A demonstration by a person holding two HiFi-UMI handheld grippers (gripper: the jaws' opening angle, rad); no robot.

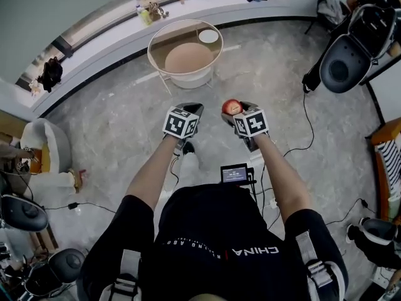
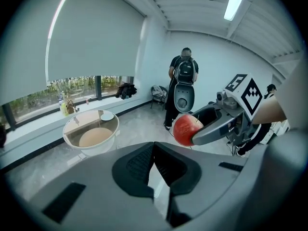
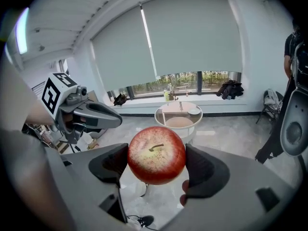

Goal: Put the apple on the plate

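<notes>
A red apple point(image 3: 156, 154) with a yellowish top and short stem sits clamped between the pads of my right gripper point(image 3: 156, 161), held in the air over the floor. The head view shows the apple point(image 1: 232, 106) at the tip of the right gripper point(image 1: 237, 113), with my left gripper point(image 1: 188, 108) beside it on the left, shut and holding nothing. In the left gripper view its jaws point(image 2: 154, 148) meet, and the apple point(image 2: 186, 130) hangs to the right. A small white plate point(image 1: 208, 36) lies on the round glass table point(image 1: 164, 60) ahead, well beyond both grippers.
The table has a white frame and a tan round shelf point(image 1: 188, 58) under the glass. A dark chair shell point(image 1: 343, 64) stands at the right, and cables point(image 1: 305, 127) trail over the marble floor. A person with a backpack point(image 2: 185, 73) stands farther off. The window ledge point(image 1: 125, 33) carries small items.
</notes>
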